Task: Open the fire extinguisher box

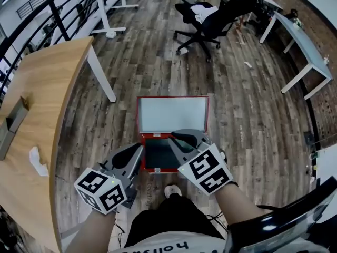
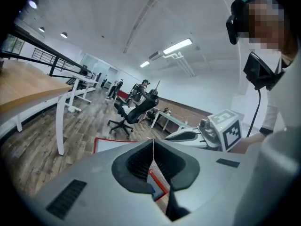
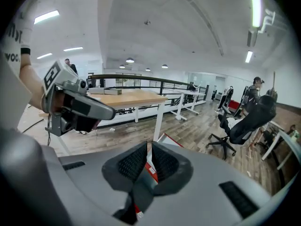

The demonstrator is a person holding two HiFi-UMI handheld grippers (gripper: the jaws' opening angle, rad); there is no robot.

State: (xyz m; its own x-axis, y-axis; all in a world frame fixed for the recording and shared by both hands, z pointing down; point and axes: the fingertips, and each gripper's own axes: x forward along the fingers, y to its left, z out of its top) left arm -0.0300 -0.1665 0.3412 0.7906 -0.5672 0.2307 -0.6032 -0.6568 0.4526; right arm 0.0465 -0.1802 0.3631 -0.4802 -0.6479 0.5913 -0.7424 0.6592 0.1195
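Fire extinguisher box (image 1: 172, 115): rectangular, red-rimmed, lid open, pale flat inner panel; on floor between grippers | left gripper (image 1: 138, 151): jaws together, empty | right gripper (image 1: 178, 137): jaws nearly touching, empty | floor (image 1: 158, 62): grey-brown wood planks | left: pale wooden table (image 1: 42, 88) | far: black office chair (image 1: 210, 20)

Open red box (image 1: 172, 115) on wooden floor (image 1: 247, 130)

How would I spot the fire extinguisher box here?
Start at the wooden table on the left; right of it, on the floor, lies the fire extinguisher box. Unlike the black office chair beyond, it is red-rimmed, lid open, pale inside.
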